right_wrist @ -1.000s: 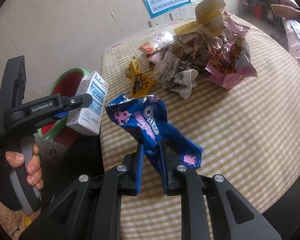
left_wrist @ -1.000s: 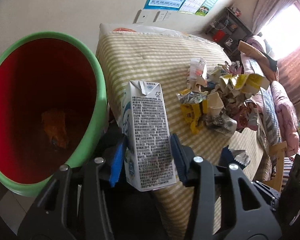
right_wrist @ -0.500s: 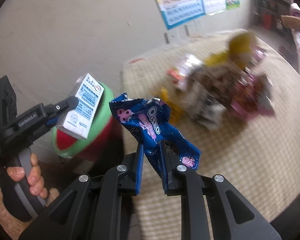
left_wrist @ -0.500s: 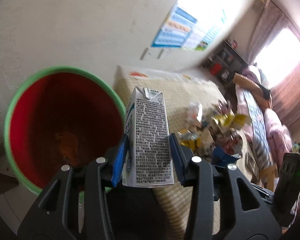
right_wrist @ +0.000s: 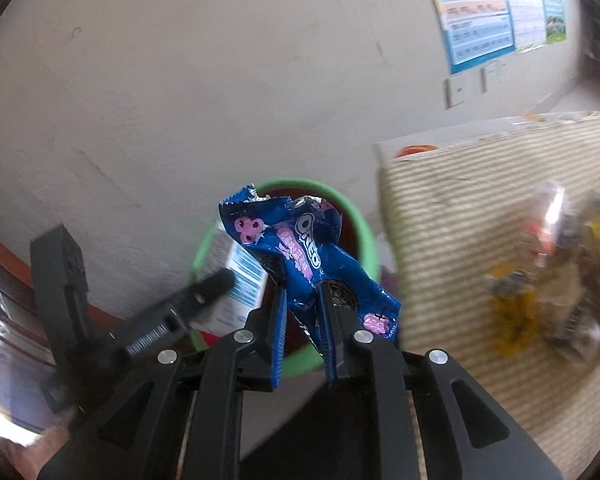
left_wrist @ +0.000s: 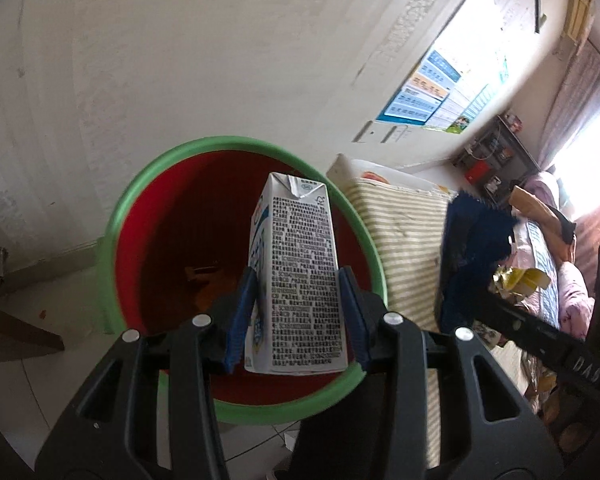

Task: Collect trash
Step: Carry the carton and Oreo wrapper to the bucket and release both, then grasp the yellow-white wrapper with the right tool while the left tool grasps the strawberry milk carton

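Note:
My left gripper (left_wrist: 298, 308) is shut on a white milk carton (left_wrist: 300, 272) with black print, held upright over the mouth of the bin (left_wrist: 140, 200), which is red inside with a green rim. In the right wrist view my right gripper (right_wrist: 303, 312) is shut on a crumpled blue Oreo wrapper (right_wrist: 300, 256), in front of the same bin (right_wrist: 364, 232). The carton (right_wrist: 246, 280) and the left gripper (right_wrist: 204, 296) show to its left. The blue wrapper (left_wrist: 472, 248) also appears at the right of the left wrist view.
A table with a beige striped cloth (right_wrist: 460, 208) stands right of the bin, bearing a blurred heap of wrappers (right_wrist: 548, 280). A plain wall (left_wrist: 220, 60) rises behind the bin, with posters (right_wrist: 484, 12) on it. Some orange trash (left_wrist: 204, 292) lies in the bin's bottom.
Both grippers have swung left, away from the table toward the bin. The carton now hangs over the bin's mouth, and the Oreo wrapper has come up in front of the bin.

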`<state>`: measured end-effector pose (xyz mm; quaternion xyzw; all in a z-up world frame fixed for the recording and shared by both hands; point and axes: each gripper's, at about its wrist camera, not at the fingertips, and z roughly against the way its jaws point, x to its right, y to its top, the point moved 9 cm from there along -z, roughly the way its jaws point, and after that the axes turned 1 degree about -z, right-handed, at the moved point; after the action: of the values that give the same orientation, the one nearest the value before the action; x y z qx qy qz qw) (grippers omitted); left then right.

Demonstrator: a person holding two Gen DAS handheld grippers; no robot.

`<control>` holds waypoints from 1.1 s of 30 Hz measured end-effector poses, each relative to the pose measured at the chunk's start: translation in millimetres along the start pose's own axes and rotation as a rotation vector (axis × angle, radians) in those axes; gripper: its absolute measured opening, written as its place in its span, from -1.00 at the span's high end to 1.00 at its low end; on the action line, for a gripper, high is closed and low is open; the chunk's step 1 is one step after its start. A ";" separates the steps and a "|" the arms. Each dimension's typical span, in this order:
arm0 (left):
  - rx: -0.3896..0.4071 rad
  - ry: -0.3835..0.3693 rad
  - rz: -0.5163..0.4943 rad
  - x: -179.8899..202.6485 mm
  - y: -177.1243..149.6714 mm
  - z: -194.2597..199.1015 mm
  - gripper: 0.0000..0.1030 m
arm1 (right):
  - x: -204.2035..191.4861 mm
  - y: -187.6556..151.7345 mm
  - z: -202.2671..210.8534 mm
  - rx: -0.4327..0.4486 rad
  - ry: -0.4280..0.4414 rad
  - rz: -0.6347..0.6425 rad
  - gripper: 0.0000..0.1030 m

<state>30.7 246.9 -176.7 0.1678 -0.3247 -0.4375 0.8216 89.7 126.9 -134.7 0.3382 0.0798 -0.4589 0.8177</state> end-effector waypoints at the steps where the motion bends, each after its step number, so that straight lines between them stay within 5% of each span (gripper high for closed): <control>1: 0.000 0.002 0.006 -2.3 0.0 -0.3 0.21 | -4.4 2.6 -3.6 -0.003 0.011 -0.006 0.68; 4: -0.002 0.010 0.019 -7.4 -0.3 -1.3 0.21 | -13.2 7.1 -10.8 -0.006 0.048 -0.034 0.65; 8: -0.014 0.023 0.037 -13.3 -2.5 -4.6 0.03 | -8.5 13.0 -13.1 -0.001 0.066 -0.081 0.19; 12: -0.014 0.032 0.035 -16.0 -5.8 -3.0 -0.11 | 14.5 17.2 1.4 0.034 0.029 -0.114 0.18; 19: -0.016 0.024 0.020 -8.7 -6.9 -3.0 -0.14 | 133.3 42.9 100.3 0.271 -0.320 -0.206 0.15; 24: -0.032 0.012 -0.011 8.6 -10.8 -8.2 -0.15 | 228.3 43.6 174.9 0.389 -0.518 -0.387 -0.08; 33: -0.057 -0.039 -0.108 63.3 -17.7 -11.7 -0.15 | 279.9 42.0 140.9 0.306 -0.291 -0.594 -0.01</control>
<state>53.6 184.5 -170.8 0.1530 -0.3186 -0.4935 0.7947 256.6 -141.7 -131.1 0.3500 -0.0123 -0.7265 0.5912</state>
